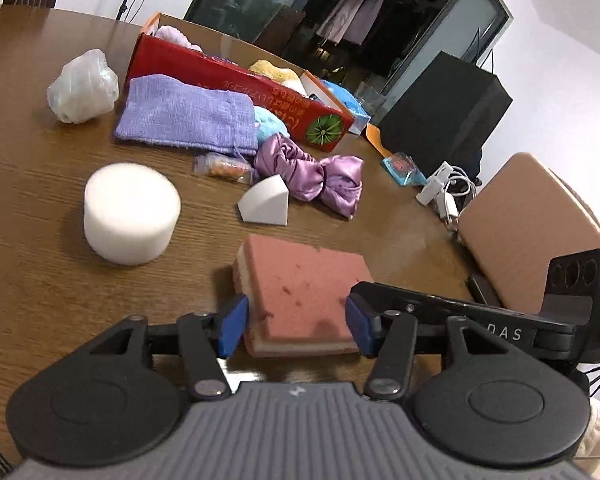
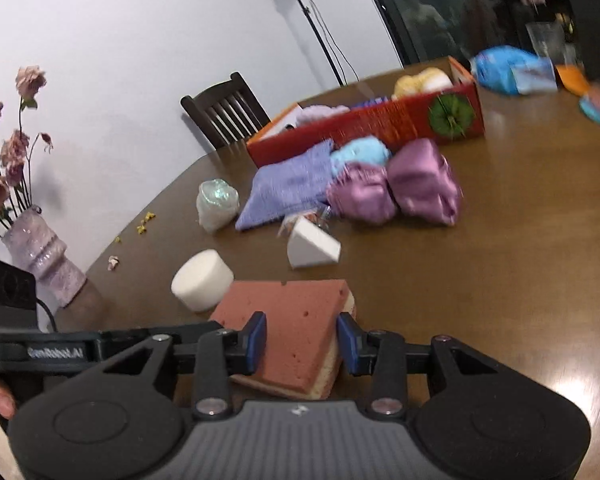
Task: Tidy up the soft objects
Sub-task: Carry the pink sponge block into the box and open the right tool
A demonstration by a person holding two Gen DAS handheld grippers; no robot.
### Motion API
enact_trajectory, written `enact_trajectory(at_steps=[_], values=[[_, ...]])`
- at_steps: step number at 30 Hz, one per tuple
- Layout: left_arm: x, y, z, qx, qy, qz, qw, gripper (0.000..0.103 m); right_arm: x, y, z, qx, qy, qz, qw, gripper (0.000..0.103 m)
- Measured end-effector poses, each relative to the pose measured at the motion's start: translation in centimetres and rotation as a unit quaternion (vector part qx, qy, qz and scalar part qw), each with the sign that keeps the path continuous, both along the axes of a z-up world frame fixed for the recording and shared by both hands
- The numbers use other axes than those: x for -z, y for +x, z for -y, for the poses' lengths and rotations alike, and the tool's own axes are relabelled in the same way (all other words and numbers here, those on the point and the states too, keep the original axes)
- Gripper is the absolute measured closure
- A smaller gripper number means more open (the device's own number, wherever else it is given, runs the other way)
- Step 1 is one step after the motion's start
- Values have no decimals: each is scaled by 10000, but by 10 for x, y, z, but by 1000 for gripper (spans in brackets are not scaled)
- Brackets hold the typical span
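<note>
Left hand-held gripper (image 1: 296, 326) and right hand-held gripper (image 2: 302, 342) each straddle the pink sponge (image 1: 304, 296) low in frame, blue pads beside its edges; whether they pinch it is unclear. Sponge lies on the tabletop (image 1: 40, 184); red box (image 1: 236, 92) sits upper centre.

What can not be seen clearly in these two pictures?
- Left wrist view: whether the left tool touches the pink rectangular sponge or only brackets it; contact is unclear.
- Right wrist view: the same for the right tool; motion blur.
- Both views: contents of the long red cardboard box; its wall hides most.
- Left wrist view: small clear packet with orange pieces; too small to identify.
</note>
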State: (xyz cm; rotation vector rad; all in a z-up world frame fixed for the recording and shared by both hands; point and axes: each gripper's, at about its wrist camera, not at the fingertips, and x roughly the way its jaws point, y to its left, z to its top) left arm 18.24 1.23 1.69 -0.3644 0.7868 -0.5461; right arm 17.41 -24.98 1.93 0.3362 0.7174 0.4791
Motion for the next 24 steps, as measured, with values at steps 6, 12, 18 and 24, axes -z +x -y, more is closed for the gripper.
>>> enact_trajectory(at_steps=[6,12,18,24], values=[[3,9,-4,-233,-159,-63,9996,50,5,-2,9,113,132,66,9998,60],[-7,18,2,-286,-43,106,9995,67,9,10,11,133,334,-61,9993,68],[-79,92,-17,-440,-233,1132,9923,67,-49,61,3,75,404,726,9965,68],[-119,247,-32,-709,-33,863,9937,67,-102,208,-24,51,287,919,9953,68]])
